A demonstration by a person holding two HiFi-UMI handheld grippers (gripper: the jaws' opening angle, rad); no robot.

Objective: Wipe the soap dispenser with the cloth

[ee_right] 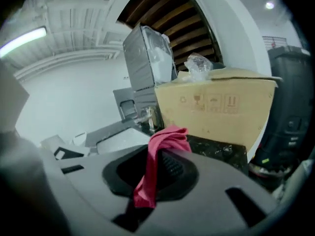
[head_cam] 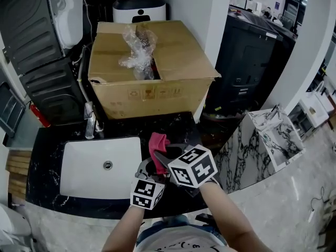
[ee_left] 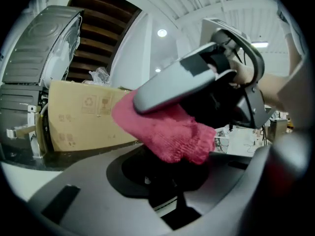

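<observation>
Wiping in hand: right gripper (ee_right: pixel 158 173) clamps cloth (ee_right: pixel 166 140) at 12 o'clock above the dark soap dispenser (ee_left: pixel 170 178), seemingly pinched by left gripper (head_cam: pixel 149 171); next, rub it across

I see free room over the sink (head_cam: pixel 79 167) at lower left; the cardboard box (head_cam: pixel 152 72) walls off the centre, and perhaps the faucet (head_cam: pixel 90 124) too.

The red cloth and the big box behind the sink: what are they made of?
Cloth: probably knitted or terry fabric, matte, showing a looped, fuzzy weave. Box: cardboard, plain matte brown, with folded flaps and printed handling symbols.
</observation>
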